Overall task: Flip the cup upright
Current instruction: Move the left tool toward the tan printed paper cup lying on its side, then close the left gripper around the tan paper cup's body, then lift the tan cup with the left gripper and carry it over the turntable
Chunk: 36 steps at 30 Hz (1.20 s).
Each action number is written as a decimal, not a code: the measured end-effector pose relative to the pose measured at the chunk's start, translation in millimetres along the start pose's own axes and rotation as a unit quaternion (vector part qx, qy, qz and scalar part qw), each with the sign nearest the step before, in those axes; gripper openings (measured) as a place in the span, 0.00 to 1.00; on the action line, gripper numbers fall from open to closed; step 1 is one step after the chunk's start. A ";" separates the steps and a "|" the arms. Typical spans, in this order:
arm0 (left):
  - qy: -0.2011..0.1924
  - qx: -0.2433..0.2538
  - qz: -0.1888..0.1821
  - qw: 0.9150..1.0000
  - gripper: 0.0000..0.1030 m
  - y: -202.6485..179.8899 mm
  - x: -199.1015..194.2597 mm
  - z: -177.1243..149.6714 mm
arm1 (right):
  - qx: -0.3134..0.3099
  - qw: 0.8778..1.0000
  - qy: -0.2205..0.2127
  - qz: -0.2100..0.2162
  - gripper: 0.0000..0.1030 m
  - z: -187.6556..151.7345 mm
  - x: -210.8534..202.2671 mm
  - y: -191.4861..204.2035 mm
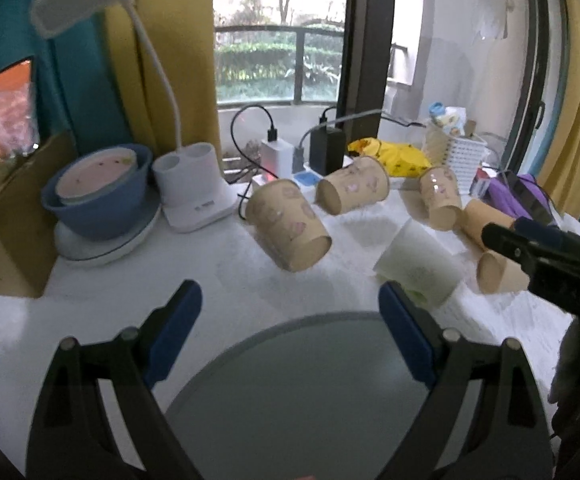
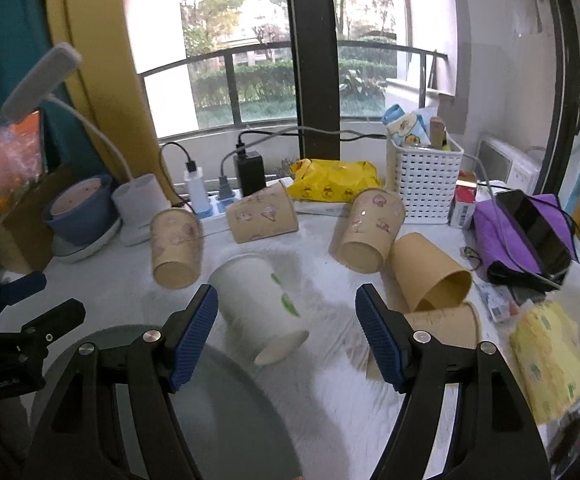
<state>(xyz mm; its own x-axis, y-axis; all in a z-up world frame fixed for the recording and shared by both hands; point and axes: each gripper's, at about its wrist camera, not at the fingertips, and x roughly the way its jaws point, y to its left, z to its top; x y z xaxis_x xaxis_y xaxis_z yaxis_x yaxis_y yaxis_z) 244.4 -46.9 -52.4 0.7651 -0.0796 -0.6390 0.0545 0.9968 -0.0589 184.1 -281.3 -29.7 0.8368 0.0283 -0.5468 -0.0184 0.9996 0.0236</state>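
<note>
Several paper cups lie on their sides on the white table. A white cup with green marks [image 2: 262, 304] lies just ahead of my open, empty right gripper [image 2: 286, 320], between its fingertips' line; it also shows in the left wrist view [image 1: 417, 268]. Brown patterned cups lie around it: one at the left [image 2: 176, 248], one behind [image 2: 262, 212], one to the right [image 2: 369, 232]. A plain brown cup [image 2: 429, 272] and another [image 2: 441, 324] lie at the right. My left gripper [image 1: 290, 316] is open and empty above a grey round plate [image 1: 309, 392], short of a patterned cup [image 1: 288, 226].
A blue bowl [image 1: 94, 196] on a white plate, a white lamp base [image 1: 194, 188], a power strip with chargers [image 1: 301, 156], a yellow packet [image 2: 335, 186], a white basket [image 2: 423, 184] and a phone on purple cloth [image 2: 529, 236] line the back and right. The right gripper's body [image 1: 549, 264] shows at the right.
</note>
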 end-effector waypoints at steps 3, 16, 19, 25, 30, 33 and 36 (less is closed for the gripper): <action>0.024 -0.014 -0.004 1.000 0.89 1.7 26.9 10.5 | 0.001 1.000 0.008 0.001 0.72 5.5 17.7 -4.4; 0.070 -0.045 -0.009 0.996 0.88 8.9 109.3 46.9 | 0.018 0.999 0.028 0.006 0.72 20.3 67.7 -20.7; 0.084 -0.062 -0.021 0.994 0.88 12.3 126.4 53.6 | 0.023 0.999 0.030 0.007 0.72 20.4 74.7 -23.3; 0.123 -0.073 -0.027 0.989 0.88 15.6 153.7 50.1 | 0.028 0.999 0.035 0.007 0.72 17.9 84.2 -26.7; 0.139 -0.074 -0.046 0.986 0.67 14.7 160.5 44.8 | 0.033 0.999 0.039 0.004 0.72 17.1 87.5 -29.6; 0.133 -0.072 -0.047 0.987 0.65 14.7 156.4 44.3 | 0.032 0.999 0.039 0.003 0.72 17.5 86.8 -29.1; 0.130 -0.071 -0.056 0.987 0.63 14.2 149.0 44.5 | 0.030 0.999 0.035 0.002 0.72 18.8 82.5 -27.0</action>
<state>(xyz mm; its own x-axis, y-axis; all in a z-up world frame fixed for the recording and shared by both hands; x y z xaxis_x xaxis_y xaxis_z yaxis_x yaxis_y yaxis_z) 387.6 -44.1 -114.3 0.5675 -0.2071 -0.7969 0.0238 0.9716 -0.2355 263.8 -306.1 -59.8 0.7964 0.0356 -0.6037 0.0127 0.9971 0.0756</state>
